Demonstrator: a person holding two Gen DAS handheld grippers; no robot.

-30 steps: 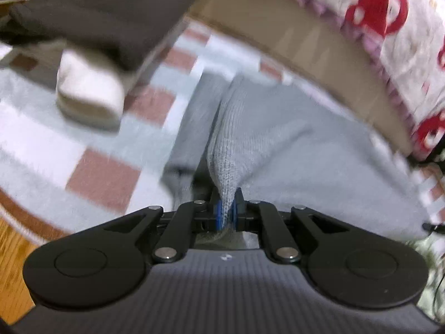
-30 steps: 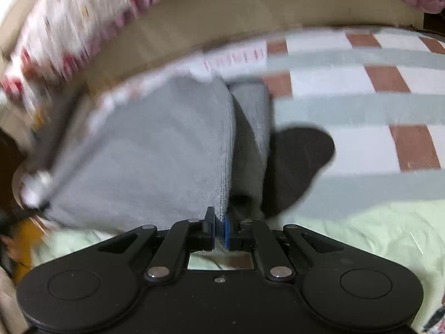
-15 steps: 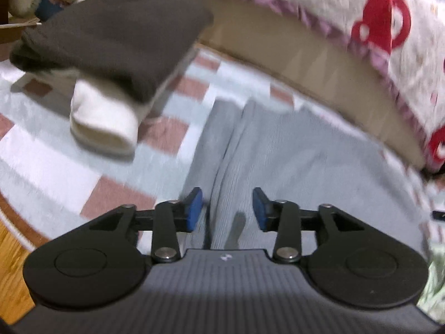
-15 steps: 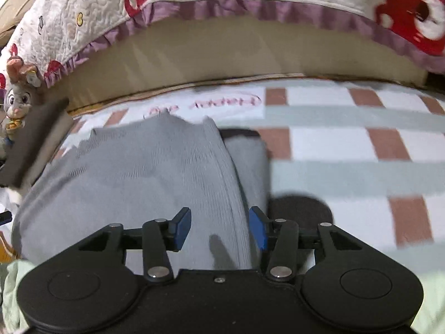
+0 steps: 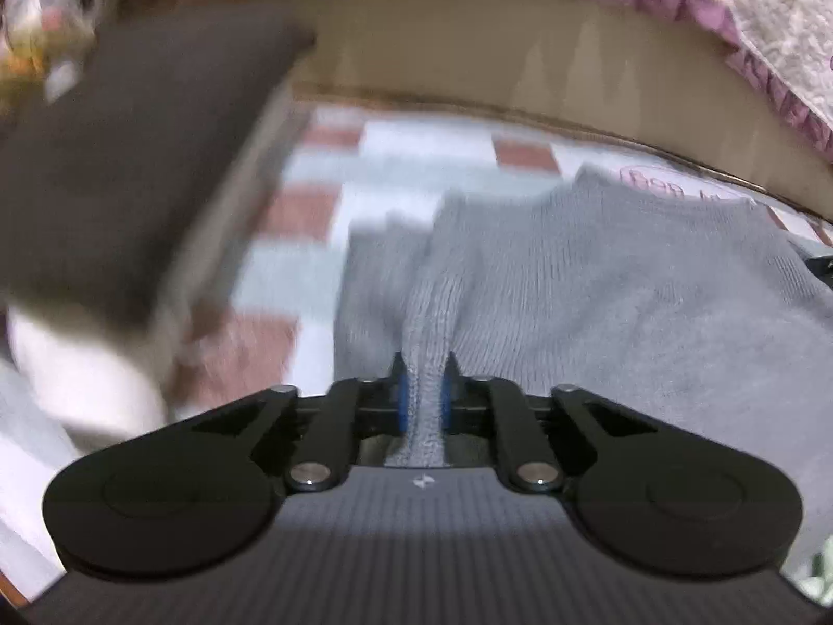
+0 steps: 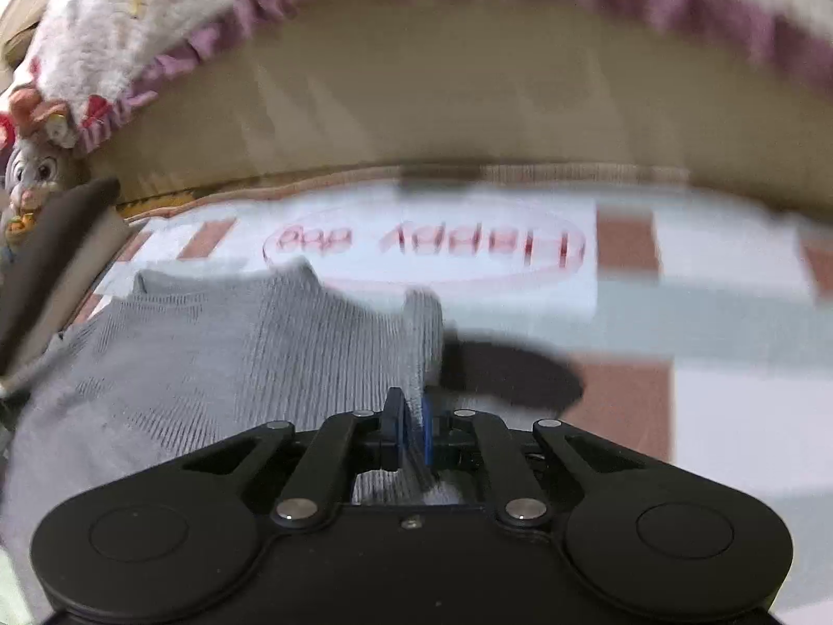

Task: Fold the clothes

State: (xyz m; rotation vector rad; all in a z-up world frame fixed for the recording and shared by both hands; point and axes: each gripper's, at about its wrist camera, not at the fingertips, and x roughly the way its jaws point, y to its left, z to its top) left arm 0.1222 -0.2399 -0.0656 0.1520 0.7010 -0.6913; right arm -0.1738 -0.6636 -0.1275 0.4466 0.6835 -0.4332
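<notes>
The grey sweater (image 5: 598,281) lies on the checked blanket (image 6: 677,312), near its far edge. Half a second ago both tongs gaped empty; now the left tongs (image 5: 423,396) and right tongs (image 6: 411,427) pinch its near hem, so another fold looks imminent.

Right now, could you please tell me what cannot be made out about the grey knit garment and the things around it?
- Grey knit garment: near edge hidden behind the left gripper in the left wrist view and the right gripper in the right; its type is unclear.
- Dark folded pile: motion-blurred, cut by the left edge.
- Pink lettering on the checked mat: smeared, partly covered by the garment.
</notes>
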